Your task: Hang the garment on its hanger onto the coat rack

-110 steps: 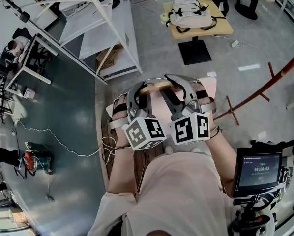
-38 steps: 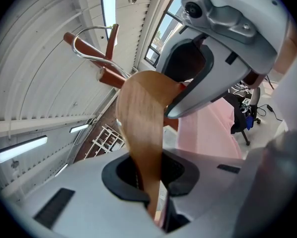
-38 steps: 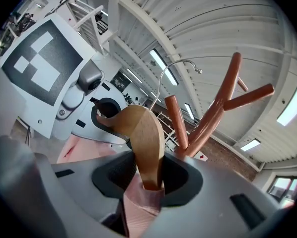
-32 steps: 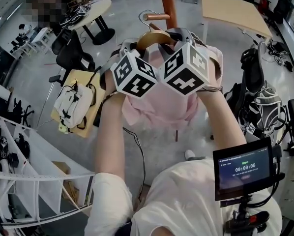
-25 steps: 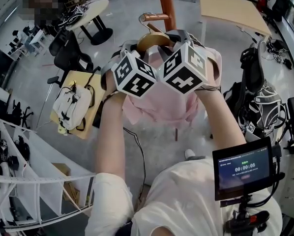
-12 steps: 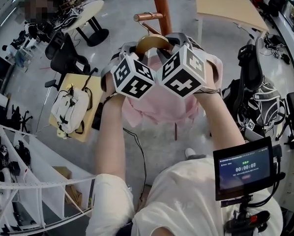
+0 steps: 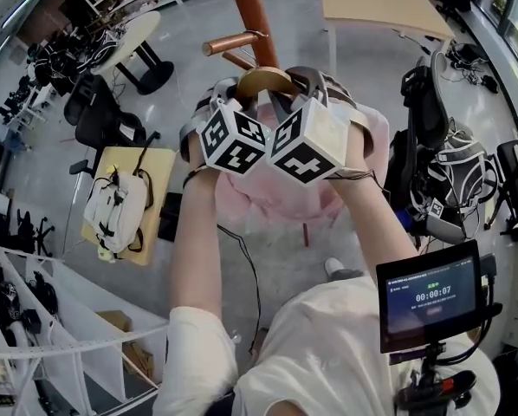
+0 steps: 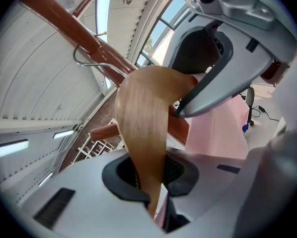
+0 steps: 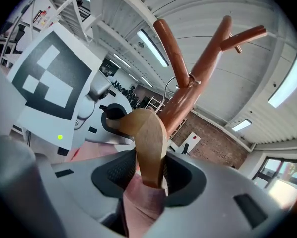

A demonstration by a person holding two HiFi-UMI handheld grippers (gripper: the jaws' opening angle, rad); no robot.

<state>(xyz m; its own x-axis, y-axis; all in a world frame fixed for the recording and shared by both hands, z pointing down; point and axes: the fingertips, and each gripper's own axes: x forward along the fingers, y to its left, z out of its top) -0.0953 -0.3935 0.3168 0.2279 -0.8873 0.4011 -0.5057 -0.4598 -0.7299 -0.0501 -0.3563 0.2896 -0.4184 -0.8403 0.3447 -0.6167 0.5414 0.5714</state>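
A curved wooden hanger (image 7: 263, 78) carries a pink garment (image 7: 281, 193) that hangs below my hands. My left gripper (image 7: 238, 95) is shut on the hanger's left arm (image 8: 143, 118). The right gripper (image 7: 316, 85) is shut on the hanger's right arm (image 9: 149, 135), with pink cloth (image 9: 142, 207) bunched under its jaws. The reddish-brown coat rack (image 7: 249, 5) stands just beyond the hanger, one peg (image 7: 229, 43) pointing left. The metal hook (image 8: 89, 63) lies against a rack branch (image 8: 71, 26); whether it rests on it I cannot tell.
A small table with a white backpack (image 7: 112, 211) stands at the left. Office chairs (image 7: 103, 115), a round table (image 7: 133, 37) and a long desk (image 7: 380, 7) ring the rack. A chair piled with bags (image 7: 441, 163) is at the right, and a timer screen (image 7: 430, 295) at the lower right.
Both grippers have carried the hanger and garment closer to the rack. The peg now shows lower and further left in the head view, level with the hook.
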